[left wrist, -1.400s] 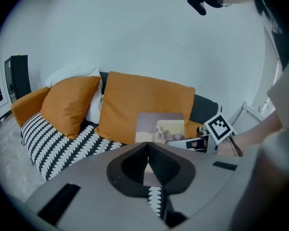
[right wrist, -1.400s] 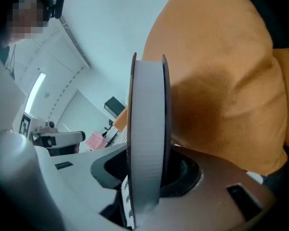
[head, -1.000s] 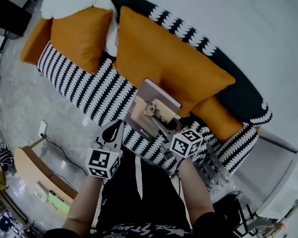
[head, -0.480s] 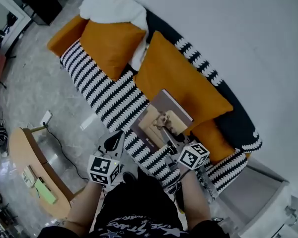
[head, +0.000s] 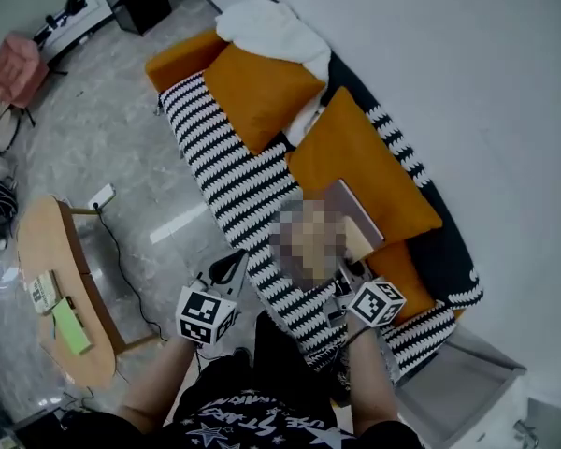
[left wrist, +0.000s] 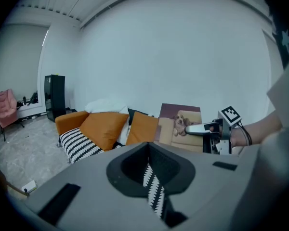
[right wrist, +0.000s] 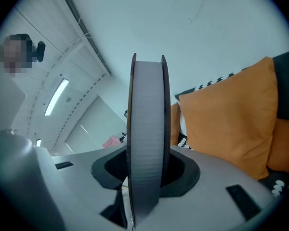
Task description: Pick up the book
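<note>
Right hand-held gripper (head: 346, 271) pinched the thin dog-photo-covered book (left wrist: 180, 129) by its near edge, upright ahead of it over the black-and-white striped sofa (head: 234, 185), evidently lifting one-handed; left hand-held gripper (head: 229, 267) alongside was pressed together, empty.

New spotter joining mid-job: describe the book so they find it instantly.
Find the black-and-white striped sofa with orange cushions. Above its seat, the right gripper holds the book upright. It's the only flat thing with a dog photo on its cover.
</note>
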A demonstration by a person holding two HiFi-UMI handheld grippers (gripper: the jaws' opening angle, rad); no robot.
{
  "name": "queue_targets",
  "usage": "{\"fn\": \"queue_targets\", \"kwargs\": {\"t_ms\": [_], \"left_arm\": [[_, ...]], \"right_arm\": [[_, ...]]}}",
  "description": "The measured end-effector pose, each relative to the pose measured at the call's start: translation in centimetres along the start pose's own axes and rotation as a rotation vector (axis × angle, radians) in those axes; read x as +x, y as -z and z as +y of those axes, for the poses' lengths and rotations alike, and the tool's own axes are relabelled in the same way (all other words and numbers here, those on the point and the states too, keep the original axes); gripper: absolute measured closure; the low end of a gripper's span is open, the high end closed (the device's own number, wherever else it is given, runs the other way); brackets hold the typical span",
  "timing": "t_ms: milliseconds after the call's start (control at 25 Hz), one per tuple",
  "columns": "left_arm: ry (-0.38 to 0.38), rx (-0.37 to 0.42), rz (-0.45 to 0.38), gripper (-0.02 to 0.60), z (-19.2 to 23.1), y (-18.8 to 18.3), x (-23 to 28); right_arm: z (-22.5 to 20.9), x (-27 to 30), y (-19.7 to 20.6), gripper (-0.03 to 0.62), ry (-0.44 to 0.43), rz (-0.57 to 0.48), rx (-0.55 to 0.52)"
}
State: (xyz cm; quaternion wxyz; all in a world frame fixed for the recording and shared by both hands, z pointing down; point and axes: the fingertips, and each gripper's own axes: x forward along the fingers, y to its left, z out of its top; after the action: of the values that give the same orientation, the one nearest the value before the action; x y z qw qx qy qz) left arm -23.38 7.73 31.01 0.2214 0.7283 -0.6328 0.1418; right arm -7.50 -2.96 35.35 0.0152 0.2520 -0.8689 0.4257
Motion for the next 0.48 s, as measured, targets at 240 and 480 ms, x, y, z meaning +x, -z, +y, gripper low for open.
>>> {"fn": "queue_targets", "kwargs": {"t_ms": [240,480], "left_arm": [[0.006,0.012,-0.04,0.575,-0.9,0.7,-6.4],[0.007,-0.012,-0.099,0.575,-2.5,1.8,-11.6]], "right_arm": [[4.9,-3.6,1.5,0.442,-0.007,-0.022,-0.047],[9.1,-7.8,4.2,0.444,-0.008,-0.035,-0.089]]}}
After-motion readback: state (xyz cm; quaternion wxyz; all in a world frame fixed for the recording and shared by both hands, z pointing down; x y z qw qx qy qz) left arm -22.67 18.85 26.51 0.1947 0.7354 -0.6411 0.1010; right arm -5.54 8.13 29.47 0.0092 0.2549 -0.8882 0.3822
